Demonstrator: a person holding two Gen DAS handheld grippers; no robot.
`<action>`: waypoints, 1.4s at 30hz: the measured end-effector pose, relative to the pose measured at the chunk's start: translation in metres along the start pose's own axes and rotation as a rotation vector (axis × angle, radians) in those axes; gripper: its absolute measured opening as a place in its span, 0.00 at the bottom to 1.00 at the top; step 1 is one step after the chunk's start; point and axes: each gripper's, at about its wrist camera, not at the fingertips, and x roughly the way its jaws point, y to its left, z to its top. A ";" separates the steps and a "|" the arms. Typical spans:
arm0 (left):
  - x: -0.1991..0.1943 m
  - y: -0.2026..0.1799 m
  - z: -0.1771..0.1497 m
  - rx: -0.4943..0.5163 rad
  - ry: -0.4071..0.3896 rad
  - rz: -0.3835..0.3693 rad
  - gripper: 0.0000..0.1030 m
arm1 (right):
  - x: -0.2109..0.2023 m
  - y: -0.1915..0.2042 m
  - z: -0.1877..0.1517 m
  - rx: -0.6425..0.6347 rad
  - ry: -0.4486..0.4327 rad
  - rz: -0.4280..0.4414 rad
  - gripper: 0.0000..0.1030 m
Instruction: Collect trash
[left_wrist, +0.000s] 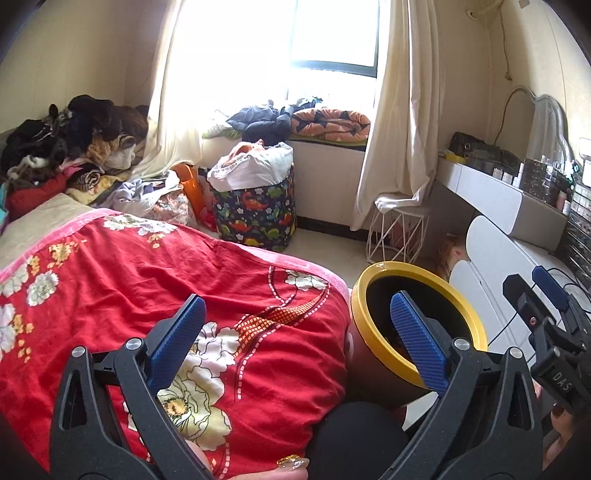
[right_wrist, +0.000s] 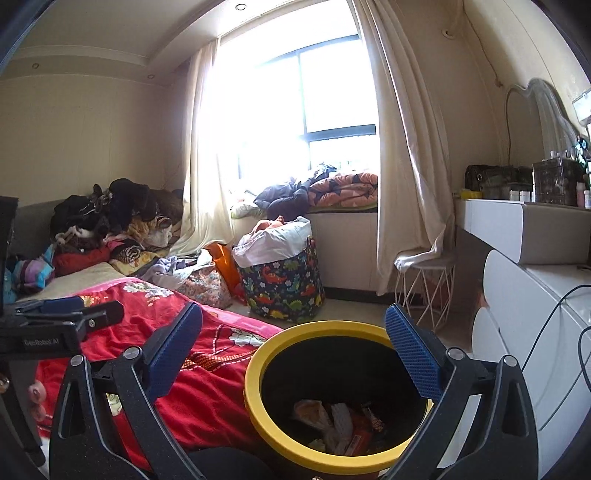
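A round bin with a yellow rim (right_wrist: 255, 402) stands on the floor beside the bed; it also shows in the left wrist view (left_wrist: 476, 325). Several wrappers and crumpled papers (right_wrist: 340, 424) lie at its bottom. My right gripper (right_wrist: 293, 328) is open and empty, held above the bin's mouth. My left gripper (left_wrist: 297, 317) is open and empty, above the red flowered bedspread (left_wrist: 147, 280), left of the bin. The right gripper's fingers (left_wrist: 550, 288) show at the right edge of the left wrist view.
A dinosaur-print basket (right_wrist: 284, 288) full of cloth stands near the window. Clothes are piled on the bed's far end (right_wrist: 118, 221). A white wire stool (right_wrist: 424, 288) and a white dresser (right_wrist: 535, 295) with cables stand to the right.
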 end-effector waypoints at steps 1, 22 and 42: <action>0.000 0.001 0.000 -0.003 -0.002 0.003 0.89 | 0.001 -0.001 0.000 0.000 0.003 -0.003 0.94; -0.002 0.003 -0.002 -0.024 -0.003 0.000 0.89 | 0.004 -0.004 -0.004 -0.002 0.022 -0.030 0.94; -0.003 0.001 -0.002 -0.026 -0.008 0.006 0.89 | 0.003 -0.003 -0.004 0.001 0.019 -0.036 0.94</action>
